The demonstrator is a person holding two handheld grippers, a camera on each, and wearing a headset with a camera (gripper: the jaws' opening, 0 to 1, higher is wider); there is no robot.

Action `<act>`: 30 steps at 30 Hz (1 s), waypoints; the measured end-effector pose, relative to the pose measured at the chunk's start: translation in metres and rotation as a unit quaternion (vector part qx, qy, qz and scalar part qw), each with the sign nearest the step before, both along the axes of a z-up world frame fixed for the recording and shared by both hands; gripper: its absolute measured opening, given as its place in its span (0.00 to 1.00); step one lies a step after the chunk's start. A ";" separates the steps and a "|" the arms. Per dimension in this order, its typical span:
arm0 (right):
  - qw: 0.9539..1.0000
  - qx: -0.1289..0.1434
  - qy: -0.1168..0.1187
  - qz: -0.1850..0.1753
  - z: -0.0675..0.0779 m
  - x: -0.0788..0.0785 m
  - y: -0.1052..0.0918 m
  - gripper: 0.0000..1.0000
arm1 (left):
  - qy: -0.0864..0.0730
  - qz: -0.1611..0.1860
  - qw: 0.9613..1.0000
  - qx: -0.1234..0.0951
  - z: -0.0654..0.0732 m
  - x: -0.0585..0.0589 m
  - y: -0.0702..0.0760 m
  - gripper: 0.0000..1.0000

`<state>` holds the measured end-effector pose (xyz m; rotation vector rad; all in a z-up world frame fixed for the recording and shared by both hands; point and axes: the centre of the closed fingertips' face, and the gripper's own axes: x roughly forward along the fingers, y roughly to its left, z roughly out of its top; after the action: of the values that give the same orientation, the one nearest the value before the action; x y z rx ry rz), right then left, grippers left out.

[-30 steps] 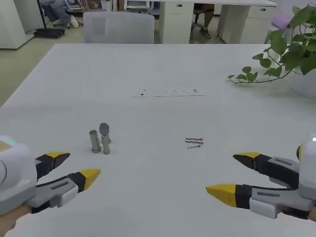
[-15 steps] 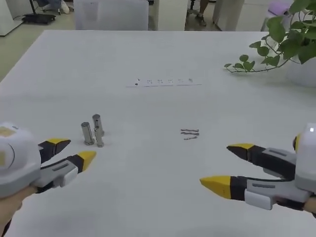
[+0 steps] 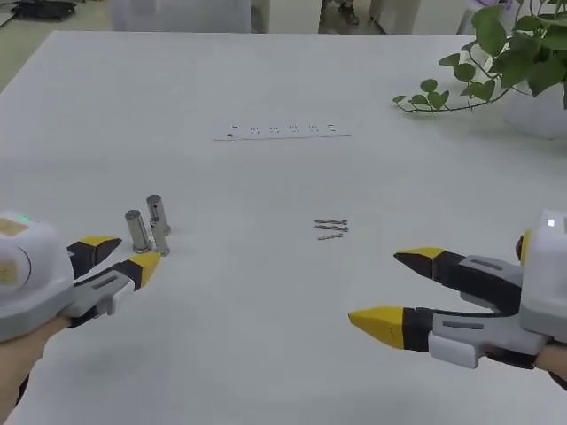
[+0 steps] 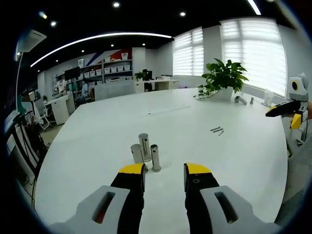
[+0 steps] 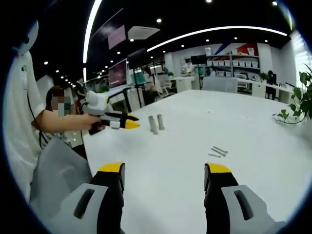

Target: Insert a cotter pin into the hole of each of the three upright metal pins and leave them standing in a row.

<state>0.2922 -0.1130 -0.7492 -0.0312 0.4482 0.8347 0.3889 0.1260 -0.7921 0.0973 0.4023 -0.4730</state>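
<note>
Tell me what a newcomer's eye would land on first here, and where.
Yellow-tipped grey tongs jut in from both bottom corners, open: the left tongs beside three upright silver metal pins, the right tongs short of three small grey cotter pins lying on the white table. A green leafy plant trails at the far right.

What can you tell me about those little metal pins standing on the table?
The three metal pins stand upright on the white table, bunched in a tight triangle and not in a row. They look like shiny steel cylinders with flat tops; any holes are too small to see. Nothing grips them: the left hand-held gripper is open, just short of them.
</note>
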 end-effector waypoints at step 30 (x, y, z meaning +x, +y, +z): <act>1.000 0.004 0.018 -0.004 -0.013 0.018 0.003 0.64 | 0.004 -0.002 1.000 0.015 -0.036 0.052 -0.010 0.16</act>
<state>0.3101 -0.1101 -0.7621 -0.0072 0.4782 0.8296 0.4409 0.1163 -0.8276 0.1245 0.4169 -0.4715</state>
